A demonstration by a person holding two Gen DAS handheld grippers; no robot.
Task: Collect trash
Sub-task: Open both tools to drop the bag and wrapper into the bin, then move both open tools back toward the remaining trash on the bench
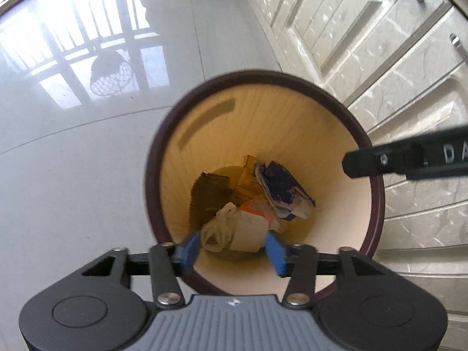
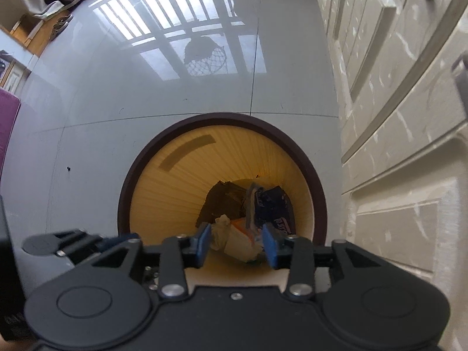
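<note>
Left gripper (image 1: 232, 250): I hold it over the bin mouth, blue fingers (image 1: 190, 248) spread, nothing between them.
Right gripper (image 2: 236, 244): likewise above the bin, fingers spread and empty.
Bin (image 2: 128, 204): round, dark rim, cream ribbed wall; it stands on the floor (image 2: 102, 122) just beside the cabinet fronts (image 2: 395, 146).
Trash: it lies at the bottom, a crumpled white plastic bag (image 1: 222, 228), a blue printed wrapper (image 1: 280, 193), brown paper (image 1: 210, 190).
Handling: I judge all of it light, soft and crushable; the film may slip.
Hold: I would pinch a raised fold of the bag.
</note>
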